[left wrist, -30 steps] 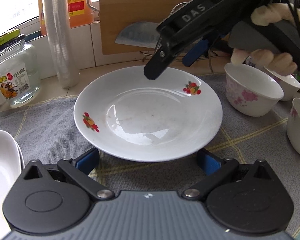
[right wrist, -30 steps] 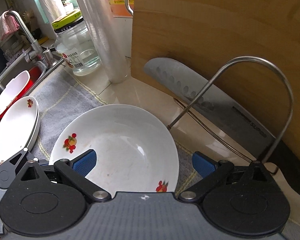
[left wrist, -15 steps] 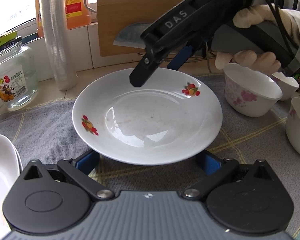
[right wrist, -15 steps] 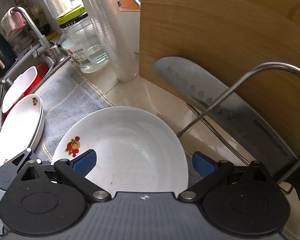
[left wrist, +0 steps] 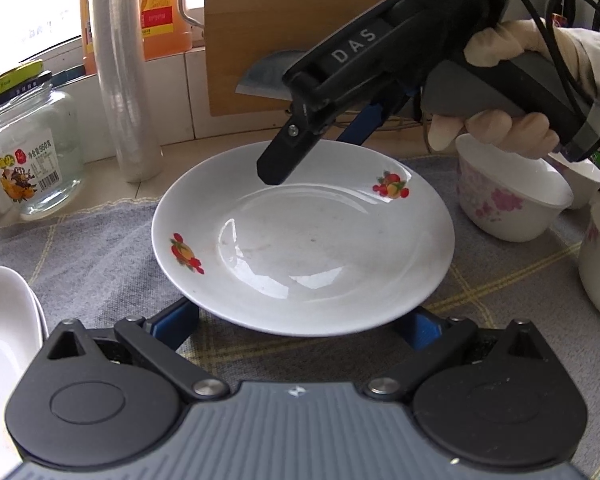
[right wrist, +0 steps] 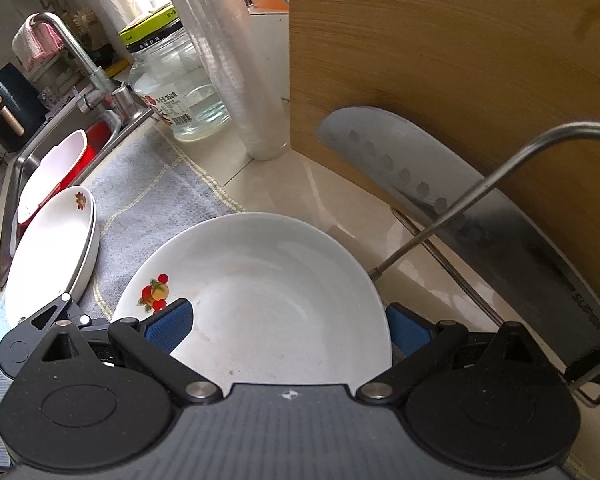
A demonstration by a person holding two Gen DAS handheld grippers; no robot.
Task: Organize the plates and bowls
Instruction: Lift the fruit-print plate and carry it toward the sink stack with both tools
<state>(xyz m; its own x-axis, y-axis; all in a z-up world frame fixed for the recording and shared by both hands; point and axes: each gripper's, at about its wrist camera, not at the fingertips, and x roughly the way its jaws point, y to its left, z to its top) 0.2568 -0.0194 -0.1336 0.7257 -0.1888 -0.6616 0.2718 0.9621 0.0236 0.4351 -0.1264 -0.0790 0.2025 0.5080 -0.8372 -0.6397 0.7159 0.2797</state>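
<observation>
The round white ceramic plate with fruit decals (left wrist: 304,240) lies mid-frame on the grey cloth (left wrist: 80,256) over the tabletop. The right gripper (right wrist: 286,322) straddles its far rim, jaws wide, as are the left gripper (left wrist: 300,324) jaws at the near rim. A shallow bite could let the glossy rim slip and knock the floral bowl (left wrist: 508,200) at right.

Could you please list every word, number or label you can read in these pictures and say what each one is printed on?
"DAS": white letters on the black arm of the right gripper.
"950": part of the paper label on the glass jar; the remaining characters are too small to read.
Orange bottle: label print blurred, unreadable.
Knife blade: dark engraving near the handle, illegible.
</observation>
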